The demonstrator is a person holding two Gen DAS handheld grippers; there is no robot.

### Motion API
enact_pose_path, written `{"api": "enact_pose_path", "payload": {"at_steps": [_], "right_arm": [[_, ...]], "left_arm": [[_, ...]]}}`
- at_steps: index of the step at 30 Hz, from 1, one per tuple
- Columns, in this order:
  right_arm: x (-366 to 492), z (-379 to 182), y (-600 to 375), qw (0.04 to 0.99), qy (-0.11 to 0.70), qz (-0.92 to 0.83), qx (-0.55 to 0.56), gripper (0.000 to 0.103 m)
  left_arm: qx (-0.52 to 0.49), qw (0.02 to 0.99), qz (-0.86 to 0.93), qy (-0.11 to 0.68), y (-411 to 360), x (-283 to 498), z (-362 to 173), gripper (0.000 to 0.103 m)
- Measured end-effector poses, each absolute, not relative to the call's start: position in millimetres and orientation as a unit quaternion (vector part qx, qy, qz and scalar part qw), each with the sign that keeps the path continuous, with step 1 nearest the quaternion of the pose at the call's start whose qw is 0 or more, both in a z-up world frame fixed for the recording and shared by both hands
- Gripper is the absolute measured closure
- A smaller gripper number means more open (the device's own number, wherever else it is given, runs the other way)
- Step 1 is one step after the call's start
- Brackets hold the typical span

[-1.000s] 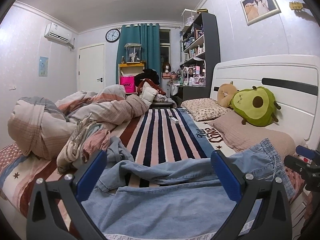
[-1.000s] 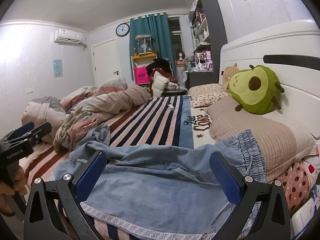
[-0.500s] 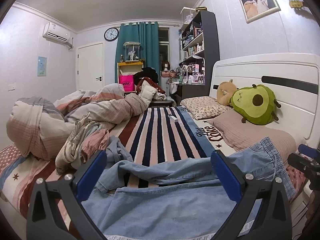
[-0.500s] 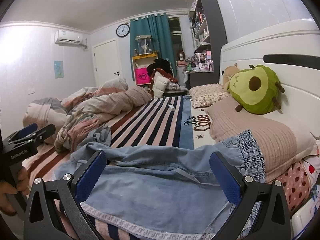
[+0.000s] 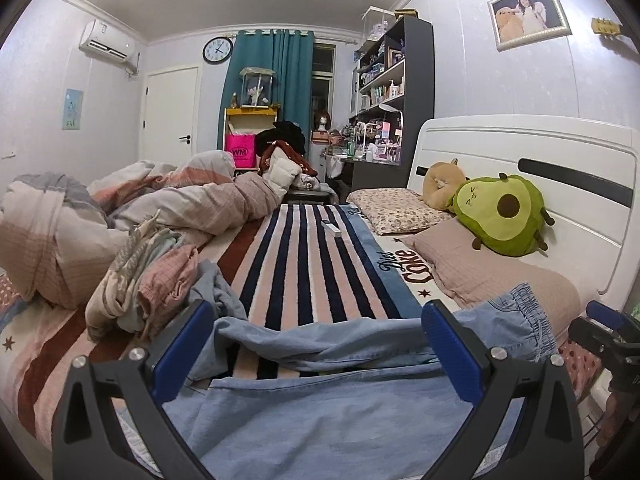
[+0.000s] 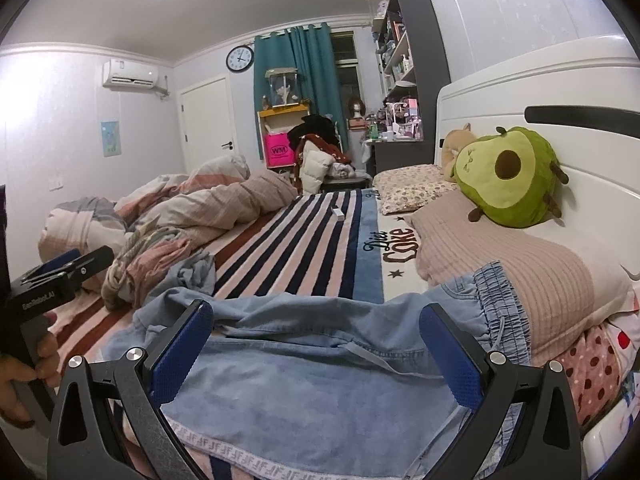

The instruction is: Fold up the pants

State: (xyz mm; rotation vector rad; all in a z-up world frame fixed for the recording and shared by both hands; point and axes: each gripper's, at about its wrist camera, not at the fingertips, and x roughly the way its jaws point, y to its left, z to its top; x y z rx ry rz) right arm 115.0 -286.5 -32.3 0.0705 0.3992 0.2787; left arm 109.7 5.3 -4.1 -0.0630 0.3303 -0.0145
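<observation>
a heap of rumpled pink, grey and white checked bedding [image 5: 120,216] was seen piled at the left of the bed, with a tangle of loose crumpled clothes [image 5: 148,276] just beside it. the left black hand-held gripper with blue padded fingers [image 5: 316,344] was held low over the near edge of the bed, its jaws spread wide apart and closed on nothing. the light blue denim pants [image 5: 320,412] were laid crosswise over the navy, pink and white striped blanket [image 5: 312,264], one leg bunched along the far side, the elasticated waistband [image 6: 504,312] resting against a ribbed beige pillow [image 6: 552,288]. a small white rectangular object [image 5: 331,229] was seen further up the stripes. the right black hand-held gripper with blue padded fingers [image 6: 316,340] was likewise held above the denim, jaws wide apart and gripping nothing. a green avocado plush toy [image 6: 508,178] was propped against the white headboard [image 6: 592,80].
</observation>
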Motion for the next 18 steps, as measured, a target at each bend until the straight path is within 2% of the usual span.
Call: {"api": "enact_pose_path", "payload": {"at_steps": [18], "right_arm": [[128, -42, -288, 0.961, 0.221, 0.158, 0.047, 0.0]], "left_arm": [[-0.028, 0.981, 0.001, 0.19, 15, 123, -13, 0.001]]}}
